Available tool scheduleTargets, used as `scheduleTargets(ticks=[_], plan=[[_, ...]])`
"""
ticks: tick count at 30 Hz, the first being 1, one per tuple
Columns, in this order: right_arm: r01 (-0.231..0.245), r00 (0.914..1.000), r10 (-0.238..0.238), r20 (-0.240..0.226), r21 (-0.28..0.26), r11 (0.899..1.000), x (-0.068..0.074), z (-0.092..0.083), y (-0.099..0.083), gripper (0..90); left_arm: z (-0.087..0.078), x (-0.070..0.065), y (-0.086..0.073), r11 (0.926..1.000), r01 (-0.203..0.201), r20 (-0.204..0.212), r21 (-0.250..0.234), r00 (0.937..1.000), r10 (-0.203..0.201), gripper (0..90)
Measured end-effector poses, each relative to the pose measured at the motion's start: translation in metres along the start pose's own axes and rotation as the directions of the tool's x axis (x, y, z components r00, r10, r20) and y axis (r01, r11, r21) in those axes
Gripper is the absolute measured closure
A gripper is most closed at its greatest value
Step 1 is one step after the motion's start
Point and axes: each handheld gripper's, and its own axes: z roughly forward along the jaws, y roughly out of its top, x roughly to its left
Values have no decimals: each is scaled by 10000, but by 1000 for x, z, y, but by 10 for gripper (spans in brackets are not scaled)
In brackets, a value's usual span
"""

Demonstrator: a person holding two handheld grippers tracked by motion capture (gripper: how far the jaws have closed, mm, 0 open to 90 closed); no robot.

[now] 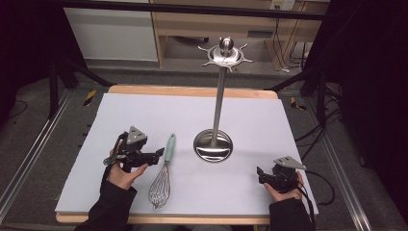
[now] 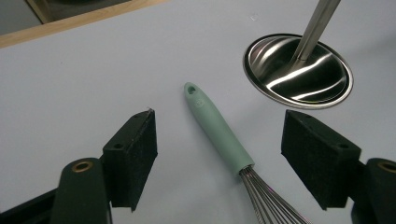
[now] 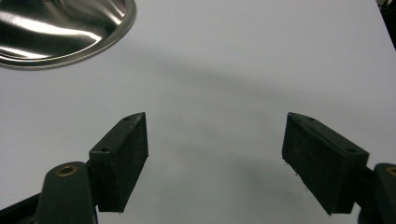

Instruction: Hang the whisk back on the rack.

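Observation:
A wire whisk (image 1: 162, 179) with a mint-green handle (image 2: 219, 135) lies flat on the white sheet, its handle pointing away from the person. My left gripper (image 1: 160, 154) hovers just left of that handle. In the left gripper view my left gripper (image 2: 219, 113) is open, with the handle lying between and below the two pads, untouched. A steel utensil stand (image 1: 219, 101) rises from a round base (image 2: 299, 70), with a ring of hooks (image 1: 225, 54) at its top. My right gripper (image 1: 260, 175) rests low at the right front, and in its own view my right gripper (image 3: 215, 116) is open over bare sheet.
The white sheet (image 1: 144, 115) covers a wooden table (image 1: 192, 90). The stand's base (image 3: 60, 28) lies up and to the left of the right gripper. Black tripod legs and cables stand on the floor on both sides, and a wooden cabinet is behind.

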Motion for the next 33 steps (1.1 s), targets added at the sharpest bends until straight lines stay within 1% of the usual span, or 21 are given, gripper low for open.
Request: scheduleTargets(ticks=[1,2,3,4,5,8,9,14,15,16,18,19,20,21,24,25,26,29,31,32,33], plan=[[105,9999,-105,44,-19,9999,0,0,0,230,1,-1,1,10000,50,4,8,10000,-50,274],[105,9999,-105,44,-19,9999,0,0,0,230,1,-1,1,10000,50,4,8,10000,-50,276],[111,9999,-111,5,-40,9999,1,0,0,231,3,-1,2,9999,-9,39,157,10000,8,281],[111,9999,-111,5,-40,9999,1,0,0,231,3,-1,2,9999,-9,39,157,10000,8,285],[176,9998,-176,-20,2,9998,1,0,0,231,6,-2,3,9996,20,18,290,10000,-20,287],[189,9998,-189,-27,20,9998,2,1,0,231,9,-2,4,9993,67,48,373,10000,-69,298],[190,9998,-190,-28,17,9998,2,0,0,231,11,-3,4,9987,28,31,509,10000,-29,302],[176,9998,-176,-24,26,9998,2,0,-1,231,18,-6,5,9972,-2,53,750,10000,-2,333],[187,9998,-187,-35,37,9998,2,1,-1,231,20,-7,5,9956,-57,51,933,10000,52,338],[156,9998,-155,-85,28,9999,2,1,-1,231,22,-8,5,9948,-59,53,1016,10000,53,344],[185,9998,-185,-78,43,9998,2,1,-1,231,24,-9,5,9942,-51,46,1077,10000,46,360],[182,9998,-181,-99,47,9998,3,1,-1,232,27,-9,5,9911,-91,52,1327,10000,85,370],[182,9998,-181,-99,47,9998,3,1,-1,232,27,-9,5,9911,-91,52,1327,10000,85,380],[171,9998,-170,-134,56,9998,3,1,-1,233,31,-10,5,9890,-42,38,1477,10000,36,385],[170,9997,-168,-167,112,9998,3,1,-1,239,35,-11,5,9870,-29,33,1605,10000,24,403],[249,9994,-247,-225,112,9996,3,2,-1,247,39,-12,4,9849,-8,56,1732,10000,-1,405],[249,9994,-247,-225,112,9996,3,2,-1,247,39,-12,4,9849,-8,56,1732,10000,-1,405],[251,9993,-248,-281,108,9996,3,2,-1,252,45,-13,3,9805,13,86,1963,10000,-30,417],[266,9993,-262,-270,122,9996,3,2,-1,252,46,-13,3,9794,-3,61,2018,10000,-9,424],[266,9993,-262,-270,122,9996,3,2,-1,252,48,-14,3,9774,-36,40,2114,10000,28,424],[209,9994,-204,-277,155,9997,3,2,-1,253,51,-15,1,9780,48,-59,2083,10000,-36,430]])
